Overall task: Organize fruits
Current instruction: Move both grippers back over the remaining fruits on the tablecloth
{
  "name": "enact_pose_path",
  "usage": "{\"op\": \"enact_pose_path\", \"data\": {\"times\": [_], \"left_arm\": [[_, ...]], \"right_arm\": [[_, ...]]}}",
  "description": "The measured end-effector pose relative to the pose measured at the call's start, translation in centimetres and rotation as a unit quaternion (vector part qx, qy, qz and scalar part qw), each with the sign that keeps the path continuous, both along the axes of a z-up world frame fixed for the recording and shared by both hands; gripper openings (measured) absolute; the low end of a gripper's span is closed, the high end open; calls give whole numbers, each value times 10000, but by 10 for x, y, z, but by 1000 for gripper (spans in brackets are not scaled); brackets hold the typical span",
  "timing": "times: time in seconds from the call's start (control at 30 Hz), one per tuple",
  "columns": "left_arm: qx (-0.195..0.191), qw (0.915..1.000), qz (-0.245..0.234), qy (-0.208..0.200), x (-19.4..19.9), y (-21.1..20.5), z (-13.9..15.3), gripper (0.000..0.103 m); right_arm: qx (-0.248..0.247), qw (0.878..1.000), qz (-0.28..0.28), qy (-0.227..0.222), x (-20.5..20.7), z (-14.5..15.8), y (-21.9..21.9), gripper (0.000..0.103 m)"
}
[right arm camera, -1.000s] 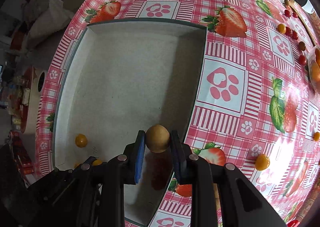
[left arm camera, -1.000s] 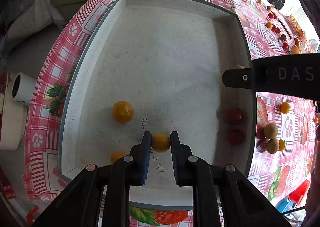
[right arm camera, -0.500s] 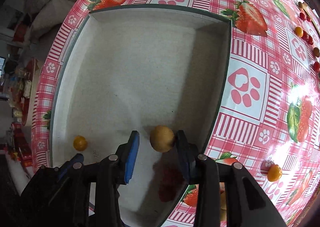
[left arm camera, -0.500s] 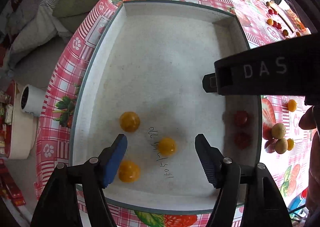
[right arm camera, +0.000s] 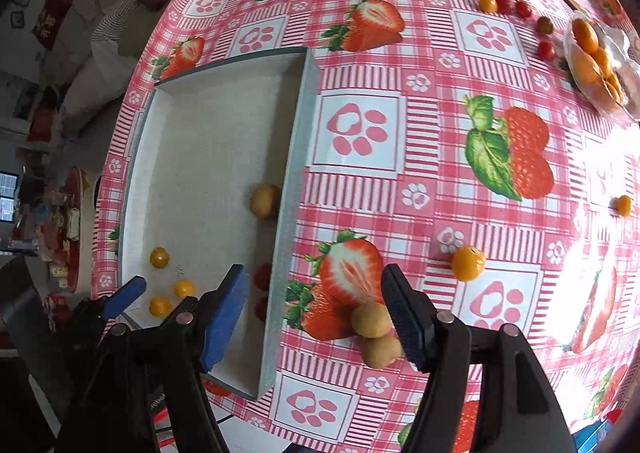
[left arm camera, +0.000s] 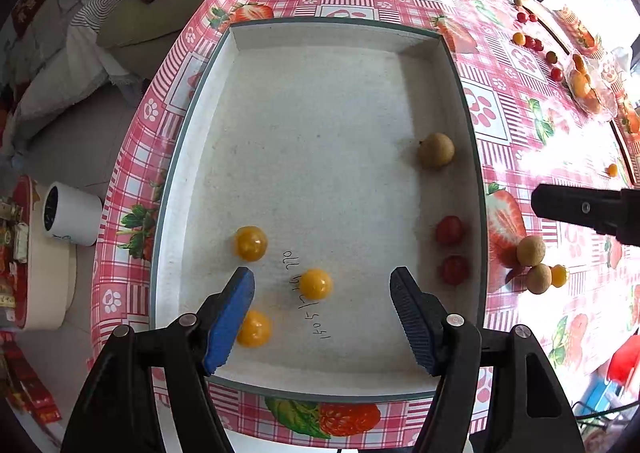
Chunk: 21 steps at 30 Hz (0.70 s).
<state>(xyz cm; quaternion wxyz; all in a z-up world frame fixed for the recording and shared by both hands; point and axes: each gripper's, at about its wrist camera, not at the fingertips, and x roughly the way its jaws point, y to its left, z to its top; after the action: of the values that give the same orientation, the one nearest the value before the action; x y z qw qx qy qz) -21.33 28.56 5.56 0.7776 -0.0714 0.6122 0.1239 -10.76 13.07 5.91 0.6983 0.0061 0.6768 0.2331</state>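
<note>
Releasing done on both sides: left gripper, pinching yellow fruit a second ago, now gapes wide above it; right gripper also wide, its brown fruit dropped inside tray by right wall. Two more fruits sorted. Next pair of brown fruits on tablecloth, just inside right finger, near tray's right.

In the tray we counted three yellow fruits, two red tomatoes and one brown longan. Beside it on the worktop we saw two more longans and one orange fruit.
</note>
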Motion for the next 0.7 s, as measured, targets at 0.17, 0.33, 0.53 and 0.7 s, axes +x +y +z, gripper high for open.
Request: {"op": "enact_pose_path", "data": {"times": [0.17,0.33,0.53,0.7], "left_arm": [[-22,9993,-343,-129,16,-24,14,71],[-106,9963,-801,-291,41,-53,27,71],[-255,9916,-1235,-302,69,-100,28,71],[-350,9888,-1445,-145,88,-134,14,71]], "right_arm": [[-377,9979,-511,138,-4,-12,-62,72],[-644,9915,-1107,231,-1,-21,-122,72],[-859,9827,-1626,231,10,-24,-180,72],[-954,9771,-1893,188,22,-24,-215,72]]}}
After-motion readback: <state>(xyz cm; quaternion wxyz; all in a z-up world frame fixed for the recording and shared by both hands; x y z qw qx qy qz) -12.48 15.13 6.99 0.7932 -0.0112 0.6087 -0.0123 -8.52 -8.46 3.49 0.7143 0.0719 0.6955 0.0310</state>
